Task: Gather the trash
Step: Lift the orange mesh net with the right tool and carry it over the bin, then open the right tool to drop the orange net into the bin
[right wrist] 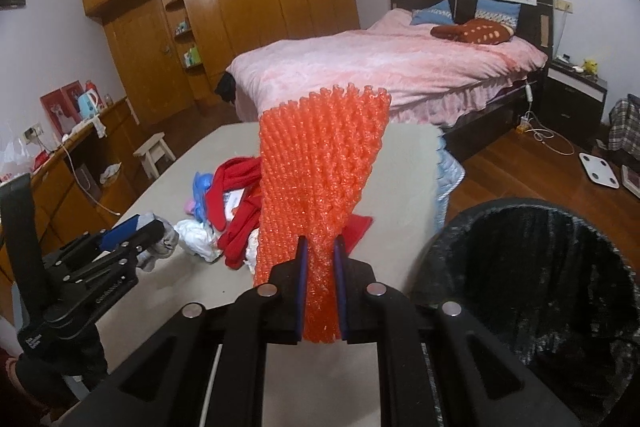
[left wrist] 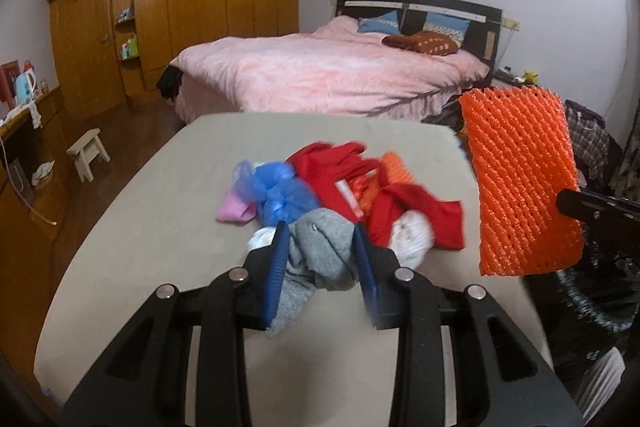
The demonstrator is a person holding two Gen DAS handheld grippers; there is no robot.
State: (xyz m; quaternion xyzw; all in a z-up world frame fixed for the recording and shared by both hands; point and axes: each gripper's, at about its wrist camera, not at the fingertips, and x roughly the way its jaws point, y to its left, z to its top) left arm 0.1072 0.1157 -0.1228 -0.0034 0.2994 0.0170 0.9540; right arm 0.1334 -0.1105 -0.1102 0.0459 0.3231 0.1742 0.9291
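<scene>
Beige table (left wrist: 160, 227): left jaws clamp grey sock (left wrist: 320, 255); right jaws pinch orange foam net (right wrist: 320, 187).

An orange foam mesh sleeve (right wrist: 320, 183) stands upright off the counter, its lower end pinched. Beside it a black-lined round trash bin (right wrist: 536, 287) gapes open.

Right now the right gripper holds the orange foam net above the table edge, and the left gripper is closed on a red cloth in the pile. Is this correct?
Not quite. The left gripper is closed on a grey sock, not a red cloth; the left wrist view shows it between the blue pads. The rest stands: the right gripper holds the orange foam net above the table edge.
</scene>
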